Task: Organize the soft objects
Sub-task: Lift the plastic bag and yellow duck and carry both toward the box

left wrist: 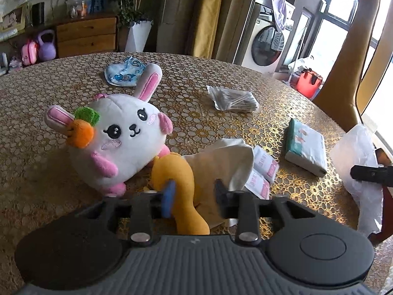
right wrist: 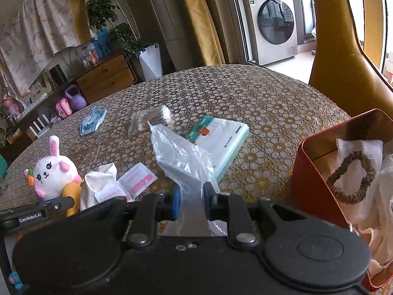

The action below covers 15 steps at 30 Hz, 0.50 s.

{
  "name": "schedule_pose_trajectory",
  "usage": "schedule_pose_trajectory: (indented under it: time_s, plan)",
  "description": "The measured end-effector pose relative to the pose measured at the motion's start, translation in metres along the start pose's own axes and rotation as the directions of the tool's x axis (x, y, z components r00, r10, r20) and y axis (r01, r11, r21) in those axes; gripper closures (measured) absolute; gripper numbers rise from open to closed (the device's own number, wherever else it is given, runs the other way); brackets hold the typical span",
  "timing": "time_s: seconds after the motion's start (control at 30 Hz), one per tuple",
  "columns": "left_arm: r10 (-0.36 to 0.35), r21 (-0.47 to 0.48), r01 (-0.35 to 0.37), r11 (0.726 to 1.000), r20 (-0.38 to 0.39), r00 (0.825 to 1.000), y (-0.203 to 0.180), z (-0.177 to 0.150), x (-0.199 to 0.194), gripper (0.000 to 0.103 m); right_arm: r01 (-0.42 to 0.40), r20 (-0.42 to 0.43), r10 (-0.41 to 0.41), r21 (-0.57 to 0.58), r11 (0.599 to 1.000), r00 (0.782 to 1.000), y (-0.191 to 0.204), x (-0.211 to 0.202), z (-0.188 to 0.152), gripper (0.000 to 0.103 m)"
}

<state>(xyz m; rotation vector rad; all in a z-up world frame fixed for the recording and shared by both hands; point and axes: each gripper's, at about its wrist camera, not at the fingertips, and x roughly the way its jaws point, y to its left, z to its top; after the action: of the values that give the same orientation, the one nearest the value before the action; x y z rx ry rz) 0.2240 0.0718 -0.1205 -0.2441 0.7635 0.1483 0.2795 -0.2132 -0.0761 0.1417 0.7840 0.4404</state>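
On the round, gold-patterned surface a white rabbit plush sits toward my left edge. My left fingers stand open around the yellow stuffed toy; my right fingers pinch a clear crumpled plastic bag.

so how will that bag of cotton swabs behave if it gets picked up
The bag of cotton swabs looks thin and clear, so probably light and slippery. It likely sags at the loose end, with the swabs shifting inside. Pushed, it should slide, not roll.
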Motion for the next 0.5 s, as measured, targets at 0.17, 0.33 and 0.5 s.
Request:
schedule_pose_trajectory:
  time_s: [0.17, 0.33, 0.5]
  plan:
    - [0.047, -0.013, -0.047, 0.999, 0.022, 0.999, 0.001, 0.005, 0.003, 0.029, -0.002, 0.001, 0.002, -0.001, 1.000, 1.000, 0.001, -0.001, -0.001, 0.084]
    - [0.100, -0.021, -0.100, 0.995, 0.021, 0.995, 0.004, 0.002, 0.006, 0.030, -0.002, -0.003, 0.002, 0.008, 1.000, 1.000, -0.002, 0.000, -0.002, 0.084]
    - [0.130, 0.036, -0.131, 0.991, 0.029, 0.991, -0.007, -0.001, 0.014, 0.041, -0.004, -0.008, 0.004, 0.018, 1.000, 1.000, -0.002, 0.002, -0.003, 0.084]
